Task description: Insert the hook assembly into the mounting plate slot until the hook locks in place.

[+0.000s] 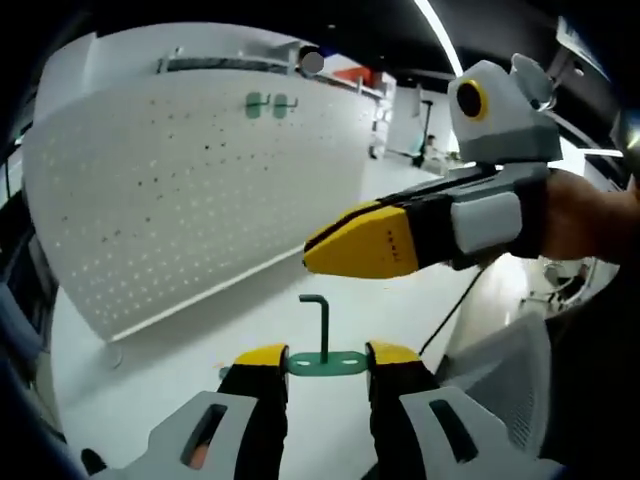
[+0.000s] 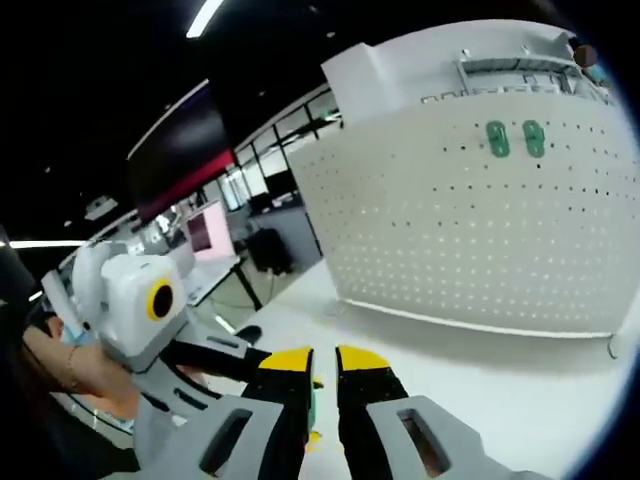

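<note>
Left tool grips green hook over seemingly white table, facing pegboard.

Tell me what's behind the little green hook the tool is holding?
Behind the green hook held by the left tool lies the white table, then the white pegboard with two green hooks already on it. The right tool covers part of the room beyond.

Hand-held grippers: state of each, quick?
Left hand-held gripper: shut on the green hook, gripped by its base plate.
Right hand-held gripper: shut or nearly so, nothing visibly held.
</note>
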`<action>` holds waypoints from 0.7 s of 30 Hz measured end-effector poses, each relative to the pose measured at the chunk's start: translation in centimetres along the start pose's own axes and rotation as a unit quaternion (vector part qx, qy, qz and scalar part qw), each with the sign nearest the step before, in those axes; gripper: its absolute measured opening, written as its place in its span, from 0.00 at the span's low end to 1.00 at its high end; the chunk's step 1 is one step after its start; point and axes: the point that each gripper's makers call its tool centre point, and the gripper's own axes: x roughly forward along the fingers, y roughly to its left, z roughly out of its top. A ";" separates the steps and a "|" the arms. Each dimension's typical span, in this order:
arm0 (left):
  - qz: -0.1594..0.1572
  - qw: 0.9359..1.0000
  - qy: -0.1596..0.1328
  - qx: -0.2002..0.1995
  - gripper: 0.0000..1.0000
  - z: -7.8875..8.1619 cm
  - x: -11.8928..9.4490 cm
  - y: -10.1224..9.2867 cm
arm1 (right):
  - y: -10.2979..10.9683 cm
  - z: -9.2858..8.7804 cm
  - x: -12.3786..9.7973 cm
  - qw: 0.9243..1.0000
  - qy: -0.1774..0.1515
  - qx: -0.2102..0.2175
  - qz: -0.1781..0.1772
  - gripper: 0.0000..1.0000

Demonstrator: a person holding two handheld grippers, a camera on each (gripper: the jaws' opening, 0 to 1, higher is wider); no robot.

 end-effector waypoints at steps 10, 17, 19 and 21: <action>0.005 0.998 0.036 0.042 0.30 -2.0 -0.5 1.1 | 0.7 -2.6 -0.9 0.998 0.051 0.028 0.032 0.08; -0.010 0.996 0.058 0.063 0.30 -3.2 -0.5 1.0 | 1.9 -4.7 -1.2 0.993 0.096 0.032 0.068 0.13; -0.012 0.996 0.060 0.067 0.30 -3.3 -0.5 0.9 | 2.2 -5.2 -1.2 0.990 0.111 0.037 0.078 0.13; -0.016 0.995 0.061 0.071 0.30 -3.4 -0.5 0.7 | 2.2 -5.7 -1.0 0.988 0.126 0.038 0.082 0.13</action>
